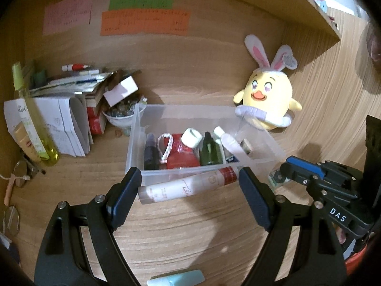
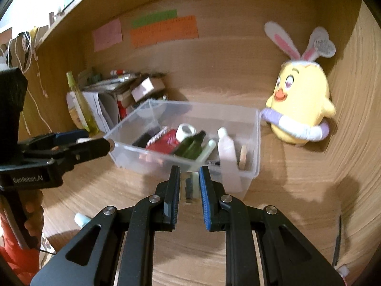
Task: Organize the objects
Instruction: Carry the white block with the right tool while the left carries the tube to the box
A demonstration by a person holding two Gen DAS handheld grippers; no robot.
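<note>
A clear plastic bin (image 1: 269, 143) (image 2: 252, 143) stands on the wooden desk and holds a green bottle (image 1: 209, 151) (image 2: 190, 146), a red pouch (image 1: 182, 157), a white cap and other small toiletries. My left gripper (image 1: 190, 178) is shut on a white tube with a red end (image 1: 188, 187), held crosswise by its two ends just in front of the bin. It also shows in the right wrist view (image 2: 95, 140). My right gripper (image 2: 189, 174) is shut on a small pale green object (image 2: 194, 186) at the bin's near wall; it also shows in the left wrist view (image 1: 283, 176).
A yellow chick plush with bunny ears (image 1: 269, 95) (image 2: 302, 104) leans against the back right. Stacked papers, boxes and a bowl (image 1: 78, 114) crowd the left, with a yellow-green bottle (image 1: 33, 119). A pale blue tube (image 1: 176, 278) lies on the desk in front.
</note>
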